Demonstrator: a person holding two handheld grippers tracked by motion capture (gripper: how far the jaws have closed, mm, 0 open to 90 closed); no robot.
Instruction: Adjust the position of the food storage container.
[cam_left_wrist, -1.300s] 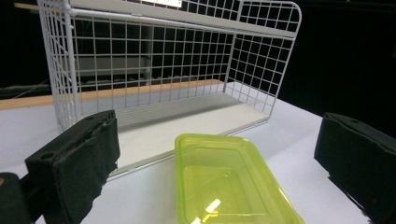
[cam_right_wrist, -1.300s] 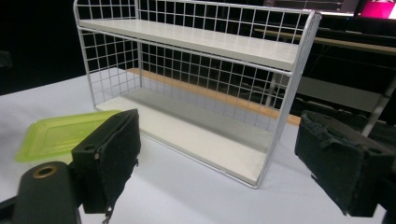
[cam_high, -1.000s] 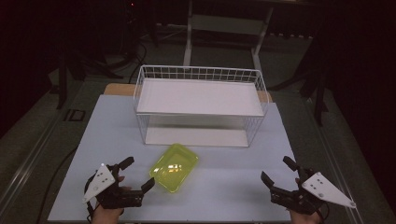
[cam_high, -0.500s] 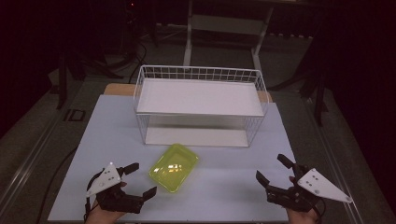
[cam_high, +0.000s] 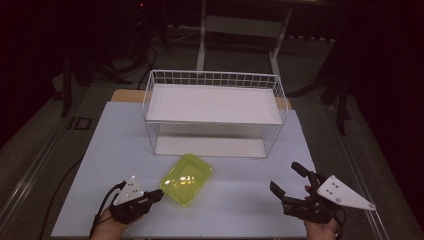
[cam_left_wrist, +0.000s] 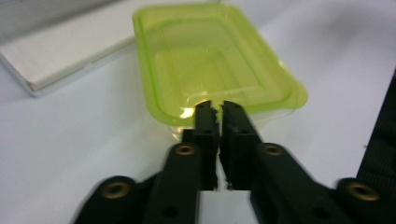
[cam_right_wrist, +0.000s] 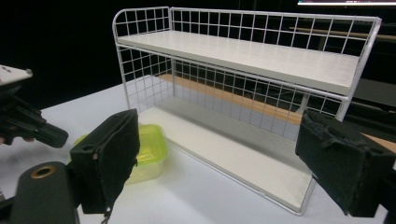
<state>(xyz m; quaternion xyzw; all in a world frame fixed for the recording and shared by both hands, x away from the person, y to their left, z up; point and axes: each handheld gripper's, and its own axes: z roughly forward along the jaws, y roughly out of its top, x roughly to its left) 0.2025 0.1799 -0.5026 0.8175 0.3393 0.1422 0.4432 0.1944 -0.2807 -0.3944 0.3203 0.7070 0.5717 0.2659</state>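
High view: a pale surface (cam_high: 100, 150) under dim light, with a white wire rack (cam_high: 215, 112) of two shelves standing at its far side. In front of the rack lies a yellow-green plastic container (cam_high: 186, 179), turned at an angle. The left tool (cam_high: 159, 194), held in a hand at the lower left, points at the container's near corner — its jaws have just been closing. In the left gripper view the two black jaws stand almost together, their tips at the container's (cam_left_wrist: 210, 60) near rim; a sliver of that rim seems to sit between the tips, though whether they truly pinch it cannot be told. The container rests flat on the surface, just in front of the rack's bottom shelf (cam_left_wrist: 56, 51).

The right tool (cam_high: 290, 179) is at the lower right, well apart from the container, its jaws spread wide and holding nothing. Its own view looks across at the rack (cam_right_wrist: 261, 84), with the container (cam_right_wrist: 147, 149) partly hidden behind one jaw.
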